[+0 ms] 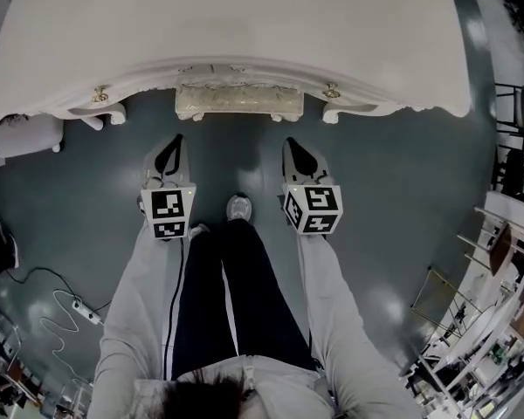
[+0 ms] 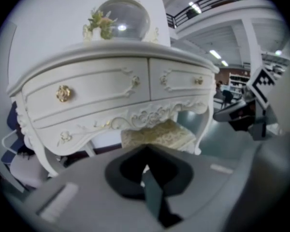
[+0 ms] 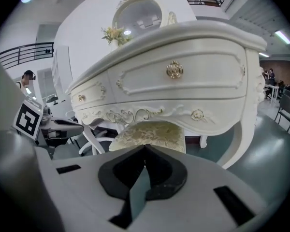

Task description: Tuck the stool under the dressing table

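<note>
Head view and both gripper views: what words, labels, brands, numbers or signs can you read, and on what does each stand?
No readable text in any view.
Left marker cube and right marker cube: black-and-white square patterns only, no letters or digits.
Dressing table and stool: carved and woven ornament, no label or brand.
Far shelving: too blurred and small to read.

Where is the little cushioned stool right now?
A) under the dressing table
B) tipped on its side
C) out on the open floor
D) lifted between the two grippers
A: the stool sits upright beneath the dressing table, only its front edge showing from above.
</note>
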Available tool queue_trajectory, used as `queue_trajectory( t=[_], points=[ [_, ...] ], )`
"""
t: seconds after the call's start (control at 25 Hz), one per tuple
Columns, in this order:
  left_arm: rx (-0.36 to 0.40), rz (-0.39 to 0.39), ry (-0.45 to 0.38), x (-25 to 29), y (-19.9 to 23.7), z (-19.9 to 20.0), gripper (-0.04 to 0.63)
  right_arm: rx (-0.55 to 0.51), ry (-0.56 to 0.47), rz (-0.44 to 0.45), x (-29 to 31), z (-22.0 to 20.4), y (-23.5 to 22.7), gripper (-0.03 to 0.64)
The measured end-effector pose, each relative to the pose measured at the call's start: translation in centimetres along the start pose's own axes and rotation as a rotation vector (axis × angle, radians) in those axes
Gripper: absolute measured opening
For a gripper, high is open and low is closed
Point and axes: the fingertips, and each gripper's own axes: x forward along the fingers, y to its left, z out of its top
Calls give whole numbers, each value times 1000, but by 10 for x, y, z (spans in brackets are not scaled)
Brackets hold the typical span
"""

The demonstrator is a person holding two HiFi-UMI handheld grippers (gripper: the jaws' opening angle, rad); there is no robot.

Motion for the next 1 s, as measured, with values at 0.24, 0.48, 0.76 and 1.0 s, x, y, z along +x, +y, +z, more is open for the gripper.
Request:
queue_trajectory(
  t=[0.24, 0.48, 0.76, 1.0],
  points=[
    [-46, -35, -84, -49, -12, 28, 9, 11, -66, -17, -40, 24, 19, 0],
    [-40, -69, -158, -102, -24, 61, 9, 28, -120, -26, -91, 48, 43, -2],
    [-45, -64, -209, -150, -15, 95, 9, 9, -183, -49, -144, 82, 65, -3],
    [-71, -49, -274, -191, -4, 127, 9, -19, -228, -39, -183, 111, 86, -9]
  ],
)
